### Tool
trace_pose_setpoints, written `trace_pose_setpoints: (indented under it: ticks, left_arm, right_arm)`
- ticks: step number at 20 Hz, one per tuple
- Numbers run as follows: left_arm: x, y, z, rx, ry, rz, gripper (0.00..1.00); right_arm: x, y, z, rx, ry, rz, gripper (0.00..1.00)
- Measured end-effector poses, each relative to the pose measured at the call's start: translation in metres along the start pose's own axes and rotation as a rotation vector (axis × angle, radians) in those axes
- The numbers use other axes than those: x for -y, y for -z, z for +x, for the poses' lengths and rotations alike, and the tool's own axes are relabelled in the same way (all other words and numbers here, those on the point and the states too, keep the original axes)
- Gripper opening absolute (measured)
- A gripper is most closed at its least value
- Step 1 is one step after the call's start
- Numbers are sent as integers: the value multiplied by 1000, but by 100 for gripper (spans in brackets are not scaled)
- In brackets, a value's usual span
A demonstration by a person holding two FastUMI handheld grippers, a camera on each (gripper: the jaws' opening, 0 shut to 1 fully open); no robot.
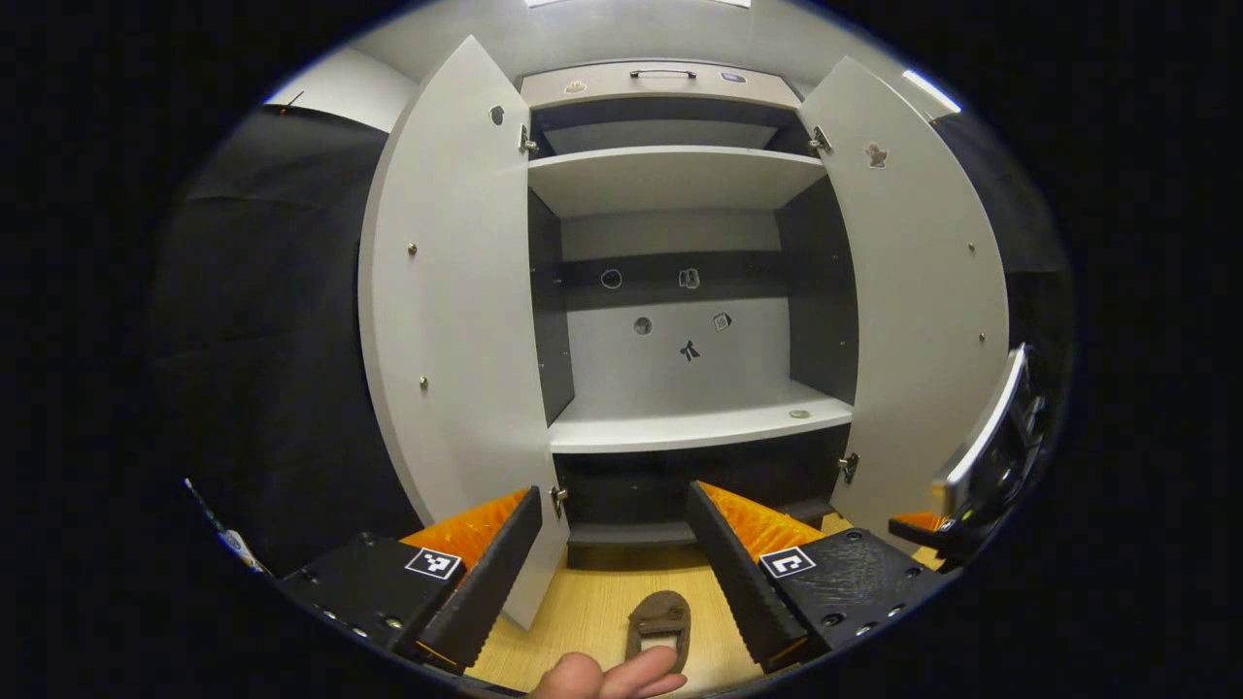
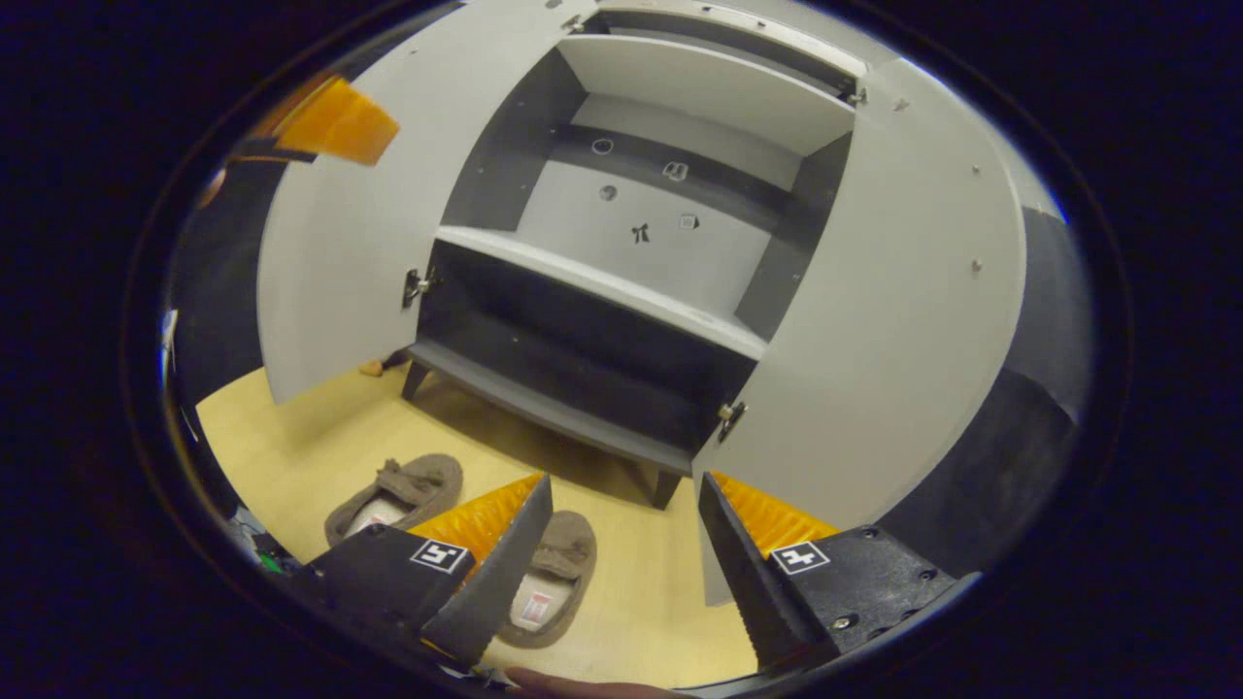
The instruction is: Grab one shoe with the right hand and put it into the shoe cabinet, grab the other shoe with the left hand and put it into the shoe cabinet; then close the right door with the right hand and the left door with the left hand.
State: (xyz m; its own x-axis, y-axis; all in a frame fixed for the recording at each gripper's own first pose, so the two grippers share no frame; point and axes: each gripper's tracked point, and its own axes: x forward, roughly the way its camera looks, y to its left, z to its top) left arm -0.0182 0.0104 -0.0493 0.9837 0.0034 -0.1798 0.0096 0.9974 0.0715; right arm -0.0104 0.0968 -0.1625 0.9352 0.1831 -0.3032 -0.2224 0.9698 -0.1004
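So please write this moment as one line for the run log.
stage: before first grasp | left tongs: open | right tongs: open | shoes: both on floor | cabinet doors: both open

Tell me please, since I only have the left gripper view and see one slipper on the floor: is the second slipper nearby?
Observer: Yes. In the right gripper view two brown slippers lie on the wooden floor: the left slipper and the right slipper, side by side before the shoe cabinet.
Operator: Thank you. Is the right gripper holding either one?
Observer: No. The right gripper is open above the floor, and the right slipper lies partly behind its left finger.
Operator: Is anything in the cabinet's bottom compartment?
Observer: None that I can see; that dark lower compartment looks bare from this angle.
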Motion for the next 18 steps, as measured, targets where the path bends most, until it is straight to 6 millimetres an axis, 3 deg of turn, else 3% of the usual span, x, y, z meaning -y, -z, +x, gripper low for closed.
trace_pose_setpoints:
  ticks: [5, 11, 13, 14, 16, 18]
  left_arm:
    - [-11, 6, 1, -72, -50, -12, 96]
    - [-16, 20, -3, -140, -83, 49, 96]
    - [-13, 14, -5, -127, -78, 66, 96]
    - [-11, 11, -4, -117, -71, 74, 96]
    - [-1, 18, -1, -142, -40, 74, 96]
    - [3, 18, 1, -147, -25, 71, 96]
  right_arm:
    - [-50, 76, 29, -144, -85, 31, 95]
    - [-90, 137, 68, -299, -163, 112, 89]
    - [-94, 147, 77, -337, -163, 115, 70]
    - [-91, 152, 83, -352, -135, 87, 49]
    - [-91, 153, 87, -359, -127, 64, 22]
    - [-89, 150, 88, -370, -113, 39, 10]
